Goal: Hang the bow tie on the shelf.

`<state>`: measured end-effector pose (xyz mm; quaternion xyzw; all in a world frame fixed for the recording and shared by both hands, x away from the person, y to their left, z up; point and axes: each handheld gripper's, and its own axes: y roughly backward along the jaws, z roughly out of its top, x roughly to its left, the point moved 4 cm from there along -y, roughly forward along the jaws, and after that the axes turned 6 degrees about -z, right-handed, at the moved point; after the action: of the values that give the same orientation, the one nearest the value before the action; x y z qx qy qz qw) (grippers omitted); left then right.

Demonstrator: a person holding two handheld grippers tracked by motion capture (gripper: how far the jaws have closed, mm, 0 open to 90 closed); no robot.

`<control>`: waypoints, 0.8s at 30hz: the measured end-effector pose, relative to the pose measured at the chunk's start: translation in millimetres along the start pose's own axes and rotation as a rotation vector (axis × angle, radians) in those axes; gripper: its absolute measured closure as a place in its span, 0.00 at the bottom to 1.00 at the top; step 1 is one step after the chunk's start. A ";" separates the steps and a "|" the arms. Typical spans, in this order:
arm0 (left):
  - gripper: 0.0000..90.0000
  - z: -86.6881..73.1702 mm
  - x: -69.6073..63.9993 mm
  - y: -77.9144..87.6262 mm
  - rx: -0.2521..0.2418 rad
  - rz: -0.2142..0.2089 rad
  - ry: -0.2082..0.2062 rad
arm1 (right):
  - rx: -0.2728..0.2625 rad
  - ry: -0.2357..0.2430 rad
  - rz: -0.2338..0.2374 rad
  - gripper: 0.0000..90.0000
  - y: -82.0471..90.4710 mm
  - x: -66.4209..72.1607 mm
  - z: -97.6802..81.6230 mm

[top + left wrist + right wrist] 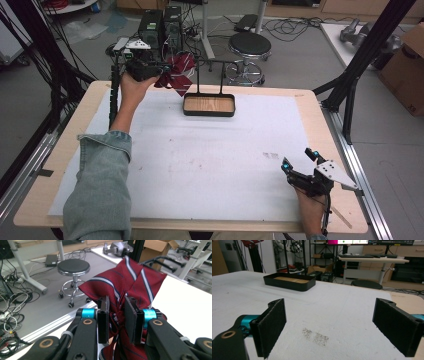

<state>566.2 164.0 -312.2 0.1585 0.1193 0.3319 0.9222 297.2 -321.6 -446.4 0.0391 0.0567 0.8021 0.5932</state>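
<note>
Left gripper (pixel 161 71) clamps a red striped tie (pixel 176 76) at the table's far-left edge, beside a black tray stand (pixel 208 105); right gripper (pixel 299 159) rests open.

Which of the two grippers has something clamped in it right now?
The left gripper, raised at the table's far left corner: its jaws pinch a red striped tie. The right gripper rests near the right edge with open jaws and nothing between them.

black tray (pixel 208 113) far centre of white mat (pixel 210 165) | round stool (pixel 249 46) on floor beyond table
</note>
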 end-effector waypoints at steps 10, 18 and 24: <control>0.82 -11.4 -1.0 -18.0 0.026 0.029 -0.005 | -0.001 0.003 0.005 0.12 -0.3 0.2 0.0; 0.82 -19.7 -1.1 -30.1 0.017 0.060 -0.005 | 0.002 0.000 0.010 0.12 -0.6 0.6 -0.2; 0.82 -26.1 -1.2 -39.2 -0.005 0.096 -0.002 | 0.002 0.001 0.013 0.12 -0.6 0.7 -0.2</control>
<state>579.4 140.2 -350.7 0.1621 0.1101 0.3757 0.9058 297.5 -320.7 -446.6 0.0397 0.0574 0.8059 0.5879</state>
